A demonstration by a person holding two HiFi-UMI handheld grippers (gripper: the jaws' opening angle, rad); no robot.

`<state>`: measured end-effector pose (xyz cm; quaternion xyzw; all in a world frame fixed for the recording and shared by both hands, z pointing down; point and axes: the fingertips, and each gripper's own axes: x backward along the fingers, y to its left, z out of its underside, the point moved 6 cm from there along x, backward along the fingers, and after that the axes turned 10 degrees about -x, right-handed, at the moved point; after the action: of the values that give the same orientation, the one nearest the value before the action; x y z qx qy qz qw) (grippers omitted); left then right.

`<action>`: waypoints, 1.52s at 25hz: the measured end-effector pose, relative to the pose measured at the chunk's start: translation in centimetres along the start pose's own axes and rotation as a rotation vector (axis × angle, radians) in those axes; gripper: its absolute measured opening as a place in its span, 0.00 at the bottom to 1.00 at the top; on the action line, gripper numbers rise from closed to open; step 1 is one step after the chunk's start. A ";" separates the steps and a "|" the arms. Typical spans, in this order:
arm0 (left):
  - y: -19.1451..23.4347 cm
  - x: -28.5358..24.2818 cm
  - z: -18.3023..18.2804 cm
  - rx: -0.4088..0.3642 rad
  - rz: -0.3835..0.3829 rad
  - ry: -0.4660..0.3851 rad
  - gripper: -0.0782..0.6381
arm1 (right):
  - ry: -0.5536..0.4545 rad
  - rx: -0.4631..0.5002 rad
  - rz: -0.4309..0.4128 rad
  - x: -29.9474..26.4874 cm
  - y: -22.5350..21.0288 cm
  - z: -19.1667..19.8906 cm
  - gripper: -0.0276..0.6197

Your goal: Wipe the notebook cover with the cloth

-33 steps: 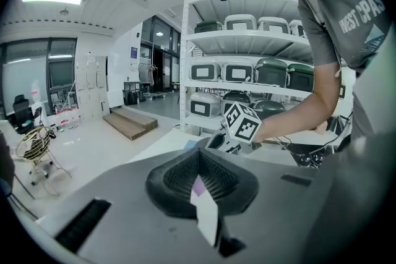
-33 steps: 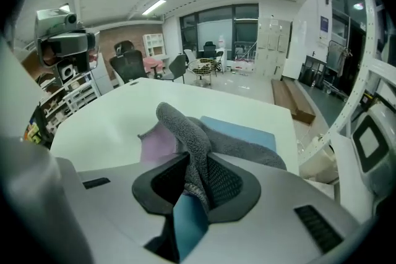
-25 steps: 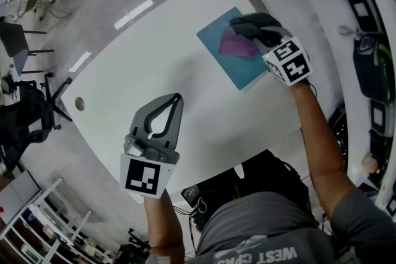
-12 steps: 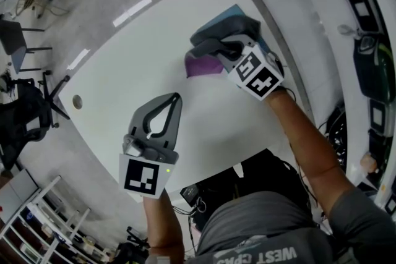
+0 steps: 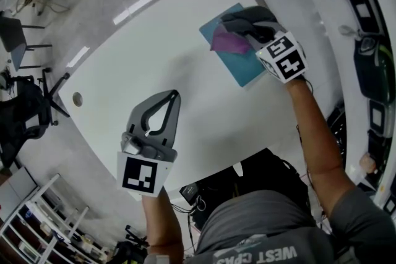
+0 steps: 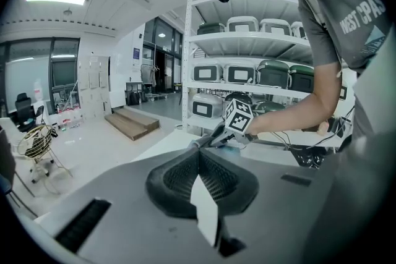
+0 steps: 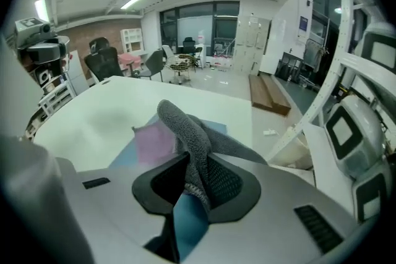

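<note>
A teal notebook (image 5: 242, 68) lies flat at the far right end of the white table (image 5: 142, 52). My right gripper (image 5: 230, 26) is over it, shut on a grey cloth (image 7: 185, 127). The cloth's purple part (image 5: 226, 42) is spread on the cover, also showing in the right gripper view as a purple part (image 7: 154, 139) on the notebook (image 7: 127, 157). My left gripper (image 5: 175, 96) is held above the table's near side, shut, with nothing in it. In the left gripper view its tips (image 6: 198, 150) meet, and the right gripper (image 6: 213, 139) shows beyond them.
A round cable hole (image 5: 77, 98) sits near the table's left end. Office chairs (image 5: 25, 114) stand on the floor at left. Shelves with bins (image 5: 371, 65) run along the right. A dark bag (image 5: 247, 182) lies by the person's body at the table's near edge.
My right gripper swept the cloth left to the notebook's left edge, then back right onto the cover. The left gripper stayed where it was.
</note>
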<state>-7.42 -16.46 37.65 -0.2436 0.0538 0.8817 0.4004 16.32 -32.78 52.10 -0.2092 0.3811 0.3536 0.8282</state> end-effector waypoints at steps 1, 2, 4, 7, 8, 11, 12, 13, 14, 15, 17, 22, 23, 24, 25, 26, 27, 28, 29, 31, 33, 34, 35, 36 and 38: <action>0.0 0.0 0.0 -0.003 0.001 -0.002 0.11 | 0.003 -0.018 0.027 0.2 -1.0 0.2 0.20; 0.0 0.0 -0.1 -0.006 0.003 -0.003 0.11 | 0.006 -0.031 0.046 0.4 -1.9 0.4 0.20; 0.0 -0.1 -0.2 -0.013 0.006 -0.004 0.11 | 0.009 -0.044 0.059 0.6 -2.5 0.6 0.20; 0.0 -0.3 -0.4 -0.018 0.008 -0.007 0.11 | 0.006 -0.023 0.031 0.5 -1.4 0.3 0.20; 0.0 -0.4 -0.4 -0.014 0.007 -0.008 0.11 | 0.005 -0.009 0.010 0.3 -0.5 0.1 0.20; 0.0 -0.4 -0.4 -0.017 0.007 -0.009 0.11 | 0.006 0.053 -0.071 -0.8 3.2 -0.6 0.20; 0.0 -0.4 -0.3 -0.019 0.008 -0.009 0.11 | 0.005 0.076 -0.099 -1.2 4.5 -0.9 0.20; 0.1 -0.4 -0.3 -0.018 0.007 -0.009 0.11 | 0.005 0.099 -0.124 -1.6 5.7 -1.2 0.20; 0.1 -0.2 -0.2 -0.014 0.005 -0.009 0.11 | 0.005 0.121 -0.146 -2.0 6.8 -1.5 0.20; 0.2 -0.1 0.0 -0.009 0.002 -0.007 0.11 | 0.006 0.139 -0.162 -2.3 7.7 -1.7 0.20; 0.3 0.2 0.2 0.002 -0.005 -0.001 0.11 | 0.005 0.155 -0.183 -2.8 8.6 -2.1 0.20; 0.6 0.4 0.5 0.007 -0.013 0.002 0.11 | 0.000 0.122 -0.157 -2.7 6.5 -2.2 0.20; 0.7 0.4 0.6 0.008 -0.014 0.001 0.11 | 0.001 0.110 -0.136 -2.5 5.7 -2.1 0.20; 0.7 0.4 0.6 0.007 -0.014 0.001 0.11 | 0.002 0.096 -0.112 -2.4 4.7 -2.0 0.20; 0.8 0.4 0.6 0.005 -0.012 0.002 0.11 | 0.002 0.079 -0.084 -2.2 3.6 -1.9 0.20; 0.8 0.4 0.6 0.001 -0.010 0.002 0.11 | 0.002 0.060 -0.055 -2.0 2.4 -1.8 0.20; 0.9 0.4 0.5 -0.003 -0.007 0.002 0.11 | 0.002 0.040 -0.024 -1.8 1.3 -1.7 0.20; 0.9 0.4 0.5 -0.004 -0.006 0.001 0.11 | 0.002 0.019 0.004 -1.6 0.1 -1.6 0.20; 1.0 0.4 0.4 -0.004 -0.006 0.000 0.11 | 0.004 -0.001 0.028 -1.4 -0.9 -1.5 0.20; 1.0 0.4 0.3 -0.002 -0.005 -0.001 0.11 | 0.005 -0.031 0.053 -1.1 -2.0 -1.5 0.20; 1.0 0.3 0.2 0.000 -0.004 -0.005 0.11 | 0.005 -0.030 0.052 -1.0 -1.9 -1.7 0.20; 0.9 0.2 0.3 0.000 -0.002 -0.005 0.11 | 0.006 -0.021 0.042 -1.0 -1.4 -1.8 0.20; 0.9 0.2 0.3 -0.001 0.000 -0.004 0.11 | 0.006 -0.008 0.026 -1.2 -0.8 -1.9 0.20; 0.8 0.1 0.3 -0.001 0.002 -0.003 0.11 | 0.004 0.005 0.006 -1.4 0.0 -2.0 0.20; 0.8 0.1 0.4 0.003 0.003 0.000 0.11 | -0.001 0.038 -0.042 -2.0 2.1 -2.5 0.20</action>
<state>-8.20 -16.81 37.90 -0.2428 0.0555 0.8823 0.3995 12.65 -33.77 51.98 -0.2012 0.3827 0.3290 0.8396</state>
